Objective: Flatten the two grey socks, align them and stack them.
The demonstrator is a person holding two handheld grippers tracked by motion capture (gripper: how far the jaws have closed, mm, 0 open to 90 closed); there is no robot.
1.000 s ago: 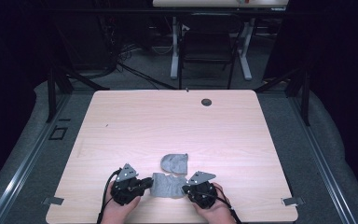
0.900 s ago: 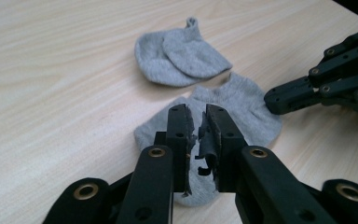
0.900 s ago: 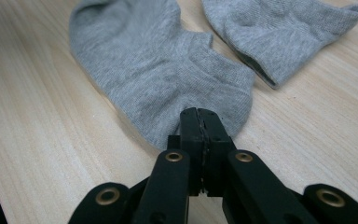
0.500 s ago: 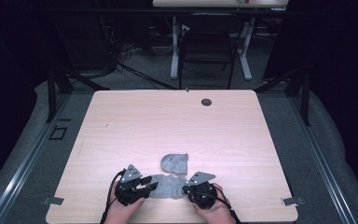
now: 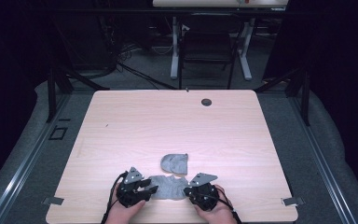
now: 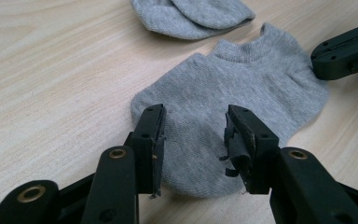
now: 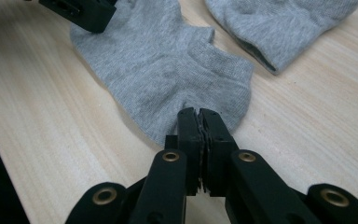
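Note:
A flat grey ankle sock (image 5: 168, 186) lies near the table's front edge between my two grippers. My left gripper (image 5: 151, 190) is at its left end. In the left gripper view the jaws (image 6: 193, 135) have just been opening and stand apart over the sock's toe (image 6: 200, 154) without pressing it. My right gripper (image 5: 187, 192) is at the sock's other end. In the right gripper view it (image 7: 198, 116) is shut on the sock's edge (image 7: 158, 60). A second grey sock (image 5: 175, 163), folded over, lies just behind.
The wooden table (image 5: 168, 121) has a dark round hole (image 5: 206, 101) near its far edge. Beyond the table stand a dark chair (image 5: 205, 51) and white desk legs (image 5: 174, 46). Grey floor mats run along both sides.
The left gripper's jaws have opened and let go of the sock's end. The right gripper stays shut on the sock in the same place.

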